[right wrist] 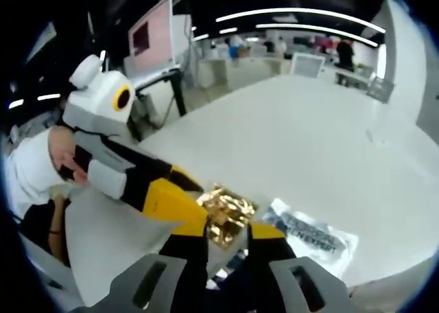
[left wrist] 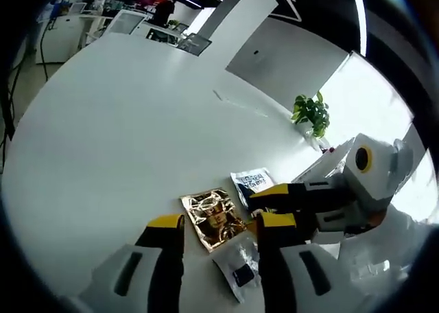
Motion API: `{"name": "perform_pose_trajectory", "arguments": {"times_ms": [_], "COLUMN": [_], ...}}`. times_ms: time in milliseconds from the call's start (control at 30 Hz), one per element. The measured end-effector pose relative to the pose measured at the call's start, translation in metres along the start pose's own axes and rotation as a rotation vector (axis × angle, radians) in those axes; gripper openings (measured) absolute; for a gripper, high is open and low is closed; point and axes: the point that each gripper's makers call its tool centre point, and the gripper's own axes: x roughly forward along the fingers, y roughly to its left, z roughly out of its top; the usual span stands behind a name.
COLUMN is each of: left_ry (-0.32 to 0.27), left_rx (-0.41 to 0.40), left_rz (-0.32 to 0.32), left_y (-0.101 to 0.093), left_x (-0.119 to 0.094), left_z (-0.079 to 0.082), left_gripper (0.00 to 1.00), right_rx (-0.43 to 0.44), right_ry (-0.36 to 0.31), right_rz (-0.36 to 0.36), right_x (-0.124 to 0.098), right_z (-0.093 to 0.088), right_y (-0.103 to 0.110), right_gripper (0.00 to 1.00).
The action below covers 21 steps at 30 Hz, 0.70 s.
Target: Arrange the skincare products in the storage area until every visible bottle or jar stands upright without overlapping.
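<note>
Lying flat on the white table near its closest edge are three sachets, and both grippers hang just above them. In the left gripper view, the left gripper has its two yellow-tipped jaws spread apart with nothing between them; the gold foil sachet lies on the table in the gap between the jaw tips, a little beyond them. A clear sachet with a dark label lies just beside the gold one, close against the inner side of the right-hand jaw, and a white and blue printed sachet lies just past the gold one, toward the far side. The right gripper comes in from the right of that view, its yellow tips over the white and blue sachet and near the gold one; whether they touch anything cannot be told. In the right gripper view, the right gripper has its jaws parted and empty, the gold foil sachet just ahead between them and the white and blue printed sachet beside the right-hand jaw. The left gripper reaches in from the left, its yellow tip right at the gold sachet's edge. A potted plant stands at the table's far edge.
</note>
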Motion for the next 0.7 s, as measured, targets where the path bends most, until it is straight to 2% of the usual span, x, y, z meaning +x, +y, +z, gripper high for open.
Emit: {"name": "perform_pose_trajectory", "arguments": {"times_ms": [233,367,700], "left_ry": [-0.003,-0.004,-0.001], "left_rx": [-0.001,-0.001,-0.008], "left_rz": [-0.010,-0.003,-0.004], "left_y": [-0.006,0.003,0.002], "left_x": [0.002,0.004,0.002], "left_z": [-0.001,0.004,-0.001], "left_gripper": [0.37,0.37,0.37], "right_rx": [0.004,-0.007,-0.017], "right_ry": [-0.007,-0.011,-0.023], "right_rz": [-0.006,-0.010,-0.007], "right_x": [-0.008,-0.016,-0.028], "right_z": [-0.001,0.000,0.002], "right_y": [-0.002,-0.002,0.004], "right_gripper": [0.17,0.18,0.19]}}
